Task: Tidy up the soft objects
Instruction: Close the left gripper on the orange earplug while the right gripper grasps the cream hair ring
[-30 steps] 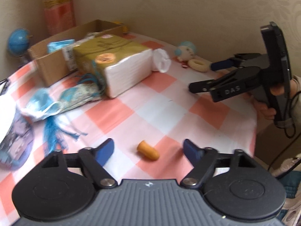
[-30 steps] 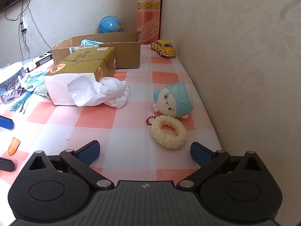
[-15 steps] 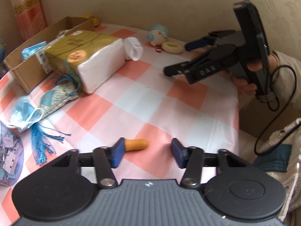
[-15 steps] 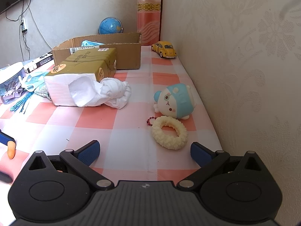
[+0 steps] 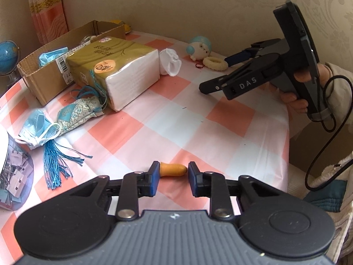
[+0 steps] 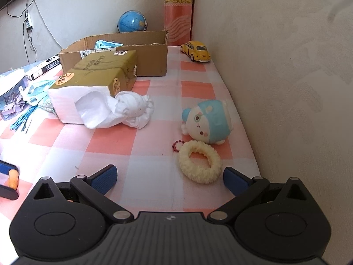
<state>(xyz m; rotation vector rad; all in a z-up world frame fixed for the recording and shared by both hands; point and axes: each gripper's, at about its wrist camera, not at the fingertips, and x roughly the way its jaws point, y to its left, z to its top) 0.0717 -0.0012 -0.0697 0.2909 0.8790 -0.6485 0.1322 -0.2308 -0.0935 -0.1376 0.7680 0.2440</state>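
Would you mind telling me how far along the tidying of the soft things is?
Early. Done: only a blue mask lies in the cardboard box. In hand: the left gripper brackets the orange foam earplug. Left: the plush toy, fluffy ring and white cloth; the right gripper is open.

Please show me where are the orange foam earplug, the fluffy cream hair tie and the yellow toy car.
orange foam earplug [image 5: 172, 169], left wrist view, middle of its body.
fluffy cream hair tie [image 6: 199, 172], right wrist view, near side of the ring.
yellow toy car [image 6: 197, 50], right wrist view, its roof and side.
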